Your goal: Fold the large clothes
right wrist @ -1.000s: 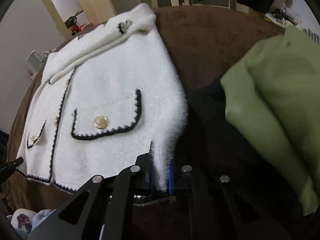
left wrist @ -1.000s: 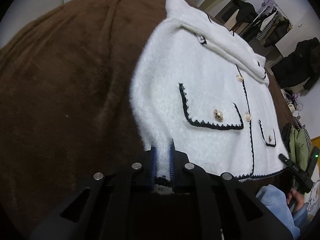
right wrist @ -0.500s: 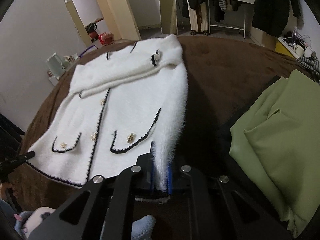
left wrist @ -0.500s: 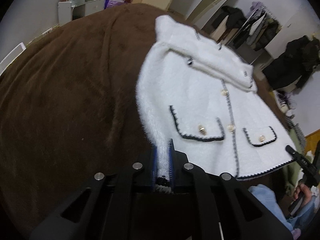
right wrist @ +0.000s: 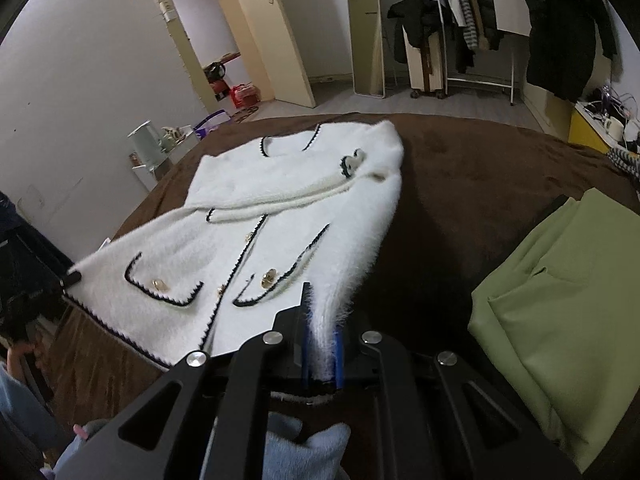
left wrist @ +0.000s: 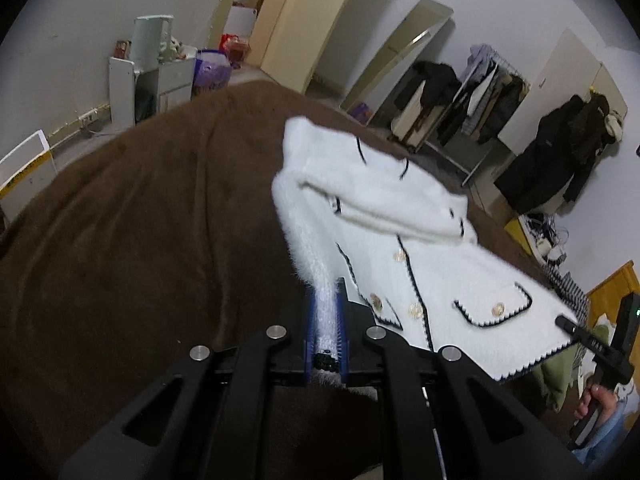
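Observation:
A fluffy white cardigan with black trim, gold buttons and two front pockets hangs stretched over a brown blanket. Its sleeves lie folded across the chest. My left gripper is shut on one bottom hem corner. My right gripper is shut on the other bottom hem corner of the cardigan. The bottom half is lifted off the blanket; the collar end rests on it. The right gripper also shows at the far right of the left wrist view.
A folded green garment lies on a dark item at the right of the blanket. A clothes rack, a leaning mirror and a small white shelf stand beyond the bed.
Both grippers have risen with the hem corners. The cardigan's lower half has come up off the blanket, and more of the room shows behind it.

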{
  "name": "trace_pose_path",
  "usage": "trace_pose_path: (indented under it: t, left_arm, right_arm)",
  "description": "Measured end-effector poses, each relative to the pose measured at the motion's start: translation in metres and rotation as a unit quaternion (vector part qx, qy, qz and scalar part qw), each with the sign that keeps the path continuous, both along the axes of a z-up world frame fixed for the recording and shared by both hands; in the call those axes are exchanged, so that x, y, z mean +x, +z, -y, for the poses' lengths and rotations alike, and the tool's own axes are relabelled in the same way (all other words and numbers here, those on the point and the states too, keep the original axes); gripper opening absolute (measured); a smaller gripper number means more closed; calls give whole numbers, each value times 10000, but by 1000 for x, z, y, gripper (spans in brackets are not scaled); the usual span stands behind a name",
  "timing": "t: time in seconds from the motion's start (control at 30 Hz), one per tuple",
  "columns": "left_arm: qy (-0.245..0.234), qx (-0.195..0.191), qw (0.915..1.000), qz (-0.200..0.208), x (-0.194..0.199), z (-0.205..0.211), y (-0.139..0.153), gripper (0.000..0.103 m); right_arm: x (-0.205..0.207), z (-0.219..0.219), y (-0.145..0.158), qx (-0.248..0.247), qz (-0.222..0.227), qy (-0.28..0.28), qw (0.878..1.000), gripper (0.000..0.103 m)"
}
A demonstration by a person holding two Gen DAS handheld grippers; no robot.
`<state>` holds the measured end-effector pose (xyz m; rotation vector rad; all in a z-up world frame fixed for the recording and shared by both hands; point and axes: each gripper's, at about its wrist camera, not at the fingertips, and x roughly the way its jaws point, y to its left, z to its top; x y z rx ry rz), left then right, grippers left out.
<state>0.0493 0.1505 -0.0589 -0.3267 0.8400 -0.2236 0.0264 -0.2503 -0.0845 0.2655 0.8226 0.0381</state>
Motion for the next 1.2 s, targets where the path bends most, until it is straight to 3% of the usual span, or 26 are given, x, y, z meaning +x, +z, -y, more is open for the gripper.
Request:
trace_pose_path:
  t: [0.2,0.33,0.47,0.63,0.77,0.93,1.2]
  left_arm:
    - [-57,13,10000,27,-21,-4,18,11]
    - [-214,43,9997,-88,-33,5,13,11]
    - [-71,-173,9998,-90,-28,3,8,11]
    - [-10,-71,9996,268,-5,11,25,11]
    - [-74,121,9980,620,37,19,44,11]
    - [9,405,9944,978,103,25,54,11]
    - [510,775,9891,1144,224,35,27,11]
  right_arm:
    - [-21,4,9,142,-21,-69,9999,9]
    - [-29,-4,8,132,-59,-44,9999,9]
    - [-26,-1,6,209,-19,-137,9997,9]
    - [-1,6,22,57,282,-209,9994,9]
    - [31,18,34,-5,534,-255,9982,9]
    - [103,35,45,-355,674,-171,9970,9]
    - [231,61,20,-538,708,-508,9947,9]
